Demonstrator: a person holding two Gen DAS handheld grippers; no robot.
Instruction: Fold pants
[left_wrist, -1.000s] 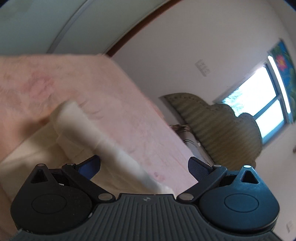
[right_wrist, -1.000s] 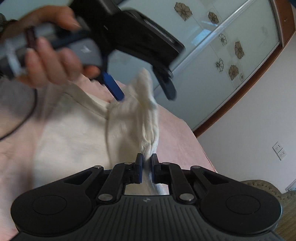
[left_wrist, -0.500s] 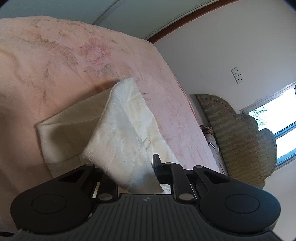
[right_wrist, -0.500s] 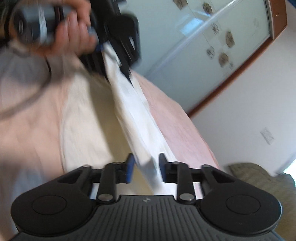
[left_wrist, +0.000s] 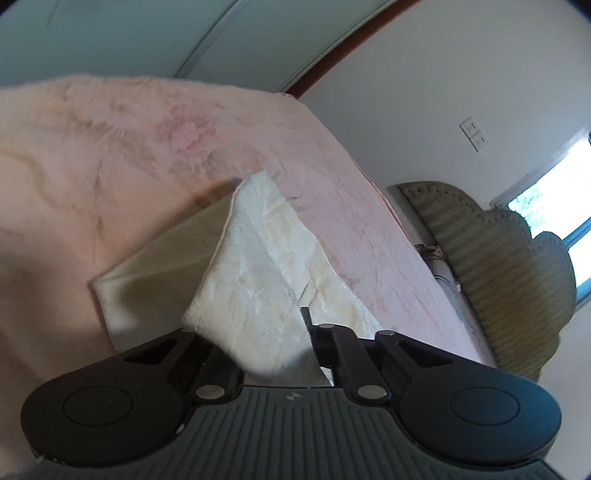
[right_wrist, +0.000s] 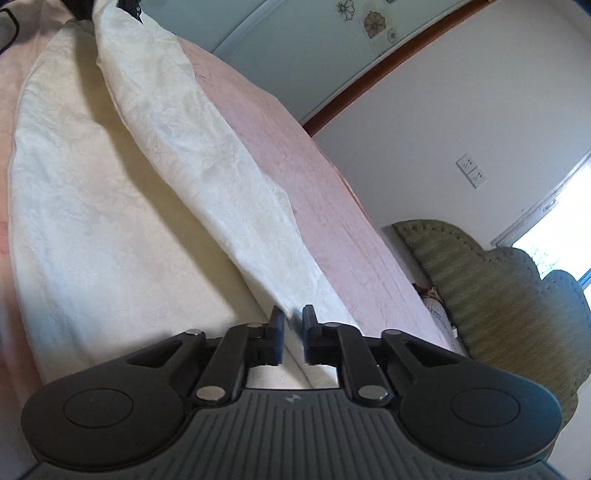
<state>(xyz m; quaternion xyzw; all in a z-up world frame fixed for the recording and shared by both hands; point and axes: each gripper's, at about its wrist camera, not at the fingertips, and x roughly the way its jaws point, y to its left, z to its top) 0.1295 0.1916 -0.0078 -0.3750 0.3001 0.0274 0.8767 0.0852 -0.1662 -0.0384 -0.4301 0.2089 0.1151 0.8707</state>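
Note:
Cream pants (left_wrist: 258, 266) lie flat on a pink bedspread (left_wrist: 110, 147). My left gripper (left_wrist: 291, 332) is closing tight on a raised fold of them; the cloth drapes over its left finger and hides it. In the right wrist view the pants (right_wrist: 92, 221) spread to the left, with one long edge lifted into a ridge. My right gripper (right_wrist: 293, 317) is closing on the near end of that ridge, pads pressed on the cloth. The far end of the ridge runs up to dark parts of the other gripper (right_wrist: 129, 5) at the top edge.
The bedspread (right_wrist: 295, 166) ends at a side edge on the right. Beyond it stand a green padded headboard (right_wrist: 498, 277), a white wall with a socket (left_wrist: 474, 134) and a bright window (left_wrist: 554, 192). Sliding wardrobe doors (right_wrist: 295, 48) stand behind the bed.
My left gripper, open around the raised cloth a second ago, has shut on it. The right gripper loosened briefly, shut again, and sank toward the bed as the lifted edge stretched out.

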